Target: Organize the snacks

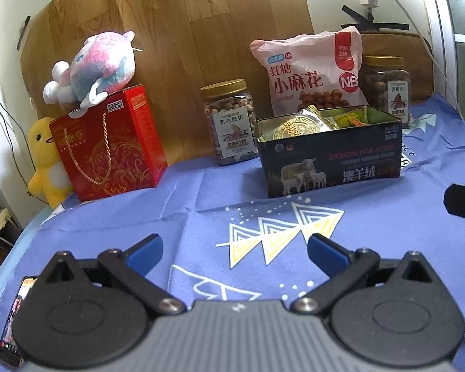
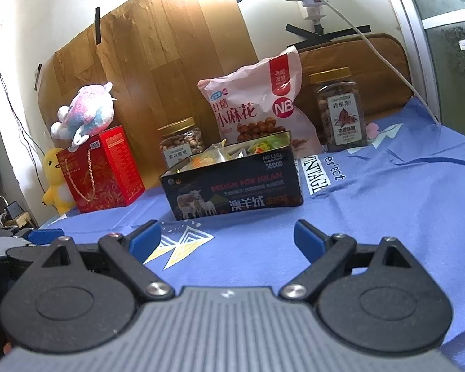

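A black tin box holding wrapped snacks stands on the blue cloth; it also shows in the right wrist view. Behind it leans a pink snack bag. A gold-lidded nut jar stands left of the tin, another jar at the right. My left gripper and right gripper are both open and empty, low over the cloth in front of the tin.
A red gift box stands at the left with a pink plush on top and a yellow duck plush beside it. A phone lies at the left table edge. A wooden board backs the table.
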A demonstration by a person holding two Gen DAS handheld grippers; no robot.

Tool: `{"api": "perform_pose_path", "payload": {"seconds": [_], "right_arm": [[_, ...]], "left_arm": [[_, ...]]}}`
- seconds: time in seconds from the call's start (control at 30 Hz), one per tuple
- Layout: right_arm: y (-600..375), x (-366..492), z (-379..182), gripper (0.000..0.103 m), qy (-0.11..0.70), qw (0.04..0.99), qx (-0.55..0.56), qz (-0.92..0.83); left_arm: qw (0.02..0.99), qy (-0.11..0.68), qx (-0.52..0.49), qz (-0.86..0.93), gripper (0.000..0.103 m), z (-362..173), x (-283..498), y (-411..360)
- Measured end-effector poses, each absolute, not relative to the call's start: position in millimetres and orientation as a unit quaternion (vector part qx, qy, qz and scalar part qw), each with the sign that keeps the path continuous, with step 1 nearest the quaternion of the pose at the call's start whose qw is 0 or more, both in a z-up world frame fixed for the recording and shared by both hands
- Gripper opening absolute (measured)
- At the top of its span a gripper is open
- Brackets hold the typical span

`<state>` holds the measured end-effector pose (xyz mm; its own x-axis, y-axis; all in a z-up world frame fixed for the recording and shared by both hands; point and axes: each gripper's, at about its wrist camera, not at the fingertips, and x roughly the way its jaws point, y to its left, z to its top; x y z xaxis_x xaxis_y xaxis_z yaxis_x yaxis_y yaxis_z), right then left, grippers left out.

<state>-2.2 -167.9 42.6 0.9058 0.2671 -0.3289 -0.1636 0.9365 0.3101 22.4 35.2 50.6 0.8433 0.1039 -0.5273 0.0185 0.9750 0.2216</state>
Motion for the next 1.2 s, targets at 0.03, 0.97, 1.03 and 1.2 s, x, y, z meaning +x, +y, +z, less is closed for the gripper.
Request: {"api": "perform_pose_path", "payload": {"seconds": [0.03, 0.97, 1.03, 1.2], "right_arm": [[-168, -3, 43, 0.094, 0.185, 0.967, 0.139, 0.110], [-176, -6, 41, 0.095, 0.176, 0.968, 0.154, 0.094], [-177, -6, 40, 0.095, 0.177, 0.967, 0.156, 0.094], [-179, -5, 37, 0.095, 0.180, 0.966, 0.162, 0.093]], "left_arm": [[0.954, 0.278, 0.110, 0.025, 0.103, 50, 23, 35], [0.941, 0.302, 0.139, 0.065, 0.103, 38, 35, 33], [0.940, 0.304, 0.143, 0.065, 0.103, 37, 35, 32], [0.937, 0.309, 0.148, 0.065, 0.103, 35, 37, 29]]}}
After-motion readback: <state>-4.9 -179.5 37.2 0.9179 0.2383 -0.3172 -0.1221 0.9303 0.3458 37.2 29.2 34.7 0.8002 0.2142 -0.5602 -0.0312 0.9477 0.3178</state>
